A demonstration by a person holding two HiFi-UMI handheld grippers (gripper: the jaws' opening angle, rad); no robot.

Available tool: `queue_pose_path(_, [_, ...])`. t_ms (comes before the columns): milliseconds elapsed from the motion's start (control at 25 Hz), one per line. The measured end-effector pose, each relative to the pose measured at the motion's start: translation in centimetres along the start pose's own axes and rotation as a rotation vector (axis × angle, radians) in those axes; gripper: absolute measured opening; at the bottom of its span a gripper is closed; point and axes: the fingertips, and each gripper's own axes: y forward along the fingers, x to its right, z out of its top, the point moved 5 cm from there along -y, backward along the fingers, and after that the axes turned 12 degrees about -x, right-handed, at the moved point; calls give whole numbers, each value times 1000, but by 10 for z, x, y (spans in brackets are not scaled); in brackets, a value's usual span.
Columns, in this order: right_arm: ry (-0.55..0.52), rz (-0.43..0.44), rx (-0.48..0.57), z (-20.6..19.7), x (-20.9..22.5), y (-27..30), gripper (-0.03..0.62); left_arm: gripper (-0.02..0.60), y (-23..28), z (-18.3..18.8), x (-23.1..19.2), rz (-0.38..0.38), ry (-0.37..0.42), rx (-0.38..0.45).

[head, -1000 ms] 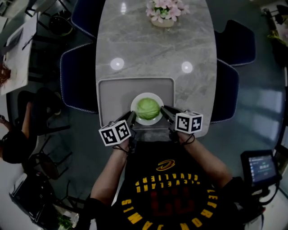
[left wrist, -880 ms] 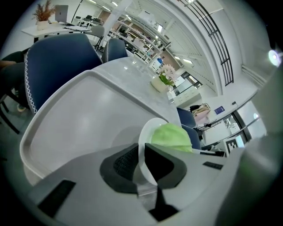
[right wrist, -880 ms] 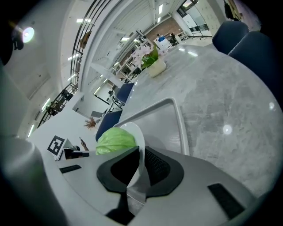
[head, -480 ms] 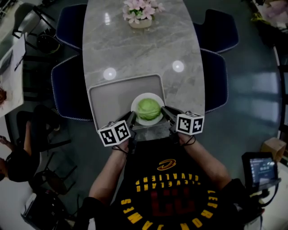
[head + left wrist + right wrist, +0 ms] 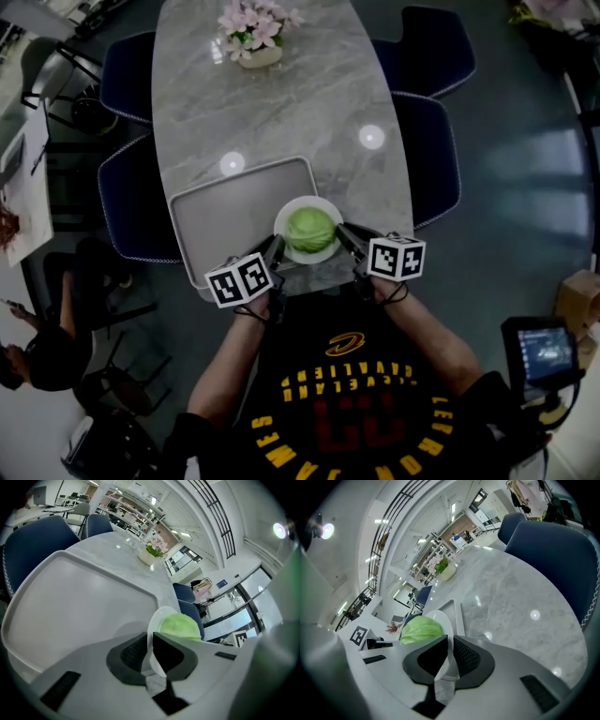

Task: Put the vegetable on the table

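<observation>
Right now the job is at the carrying step. Both claws hold one white plate [image 5: 284, 217] with a round green cabbage [image 5: 310, 230] on it. The plate is over the near right corner of the grey tray [image 5: 230, 211]. The tray lies on the marble table [image 5: 300, 103], at the end close to the person.

The left claw [image 5: 150, 651] is pinched tight on the plate's rim. The thin white edge runs right between its two dark pads. The right claw [image 5: 449, 653] is pinched on the rim on the other side in the same way. So the cabbage sits in the middle, just past the tips of both claws, and neither claw touches it.

I cannot tell if the plate is already resting on the tray's corner or is a little bit above it.

I think the next move is to bring the plate down flat, on the tray's corner or on the marble just to the right of the tray. Both claws should go down together and stay level, because a round cabbage could roll off a tipped plate. Only when the plate sits firm should the two claws let go.

Far past the tray stands a pot of pink flowers [image 5: 251, 42], well out of the way.
</observation>
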Motion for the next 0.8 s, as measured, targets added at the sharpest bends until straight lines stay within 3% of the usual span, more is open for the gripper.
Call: queue_pose_path(800, [4, 4, -49, 43, 100, -76, 44, 40, 91, -15, 94, 1, -76, 7])
